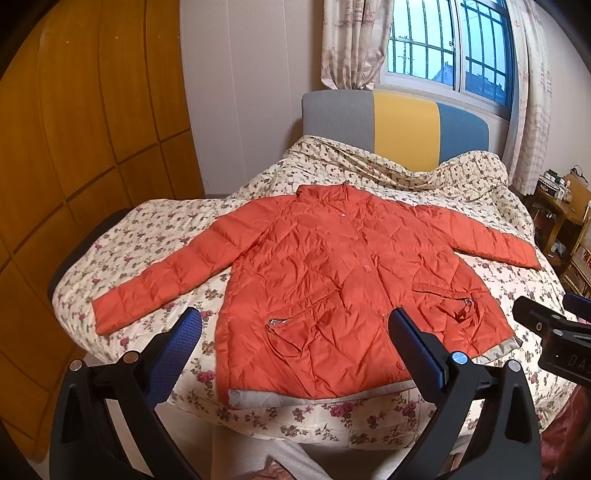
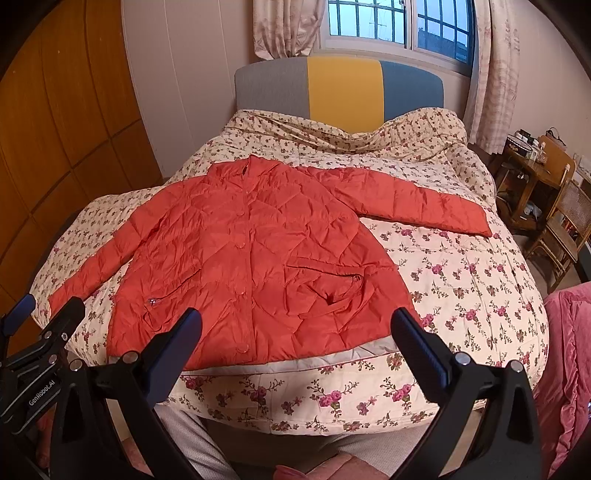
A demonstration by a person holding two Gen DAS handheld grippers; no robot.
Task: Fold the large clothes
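Note:
An orange quilted jacket [image 1: 325,280] lies flat, front up and buttoned, on the floral bed quilt [image 1: 155,236], both sleeves spread outwards, hem towards me. It also shows in the right wrist view [image 2: 236,258]. My left gripper [image 1: 295,325] is open and empty, held above the hem near the bed's foot. My right gripper [image 2: 295,325] is open and empty, above the hem's right part. The right gripper shows at the right edge of the left wrist view [image 1: 554,332]; the left gripper shows at the left edge of the right wrist view [image 2: 44,332].
A grey, yellow and blue headboard [image 2: 340,88] stands below a barred window [image 2: 399,22] with curtains. A wooden wardrobe [image 1: 74,147] runs along the left. A wooden table and chair [image 2: 554,206] stand right of the bed. Pink fabric [image 2: 565,362] lies at the right.

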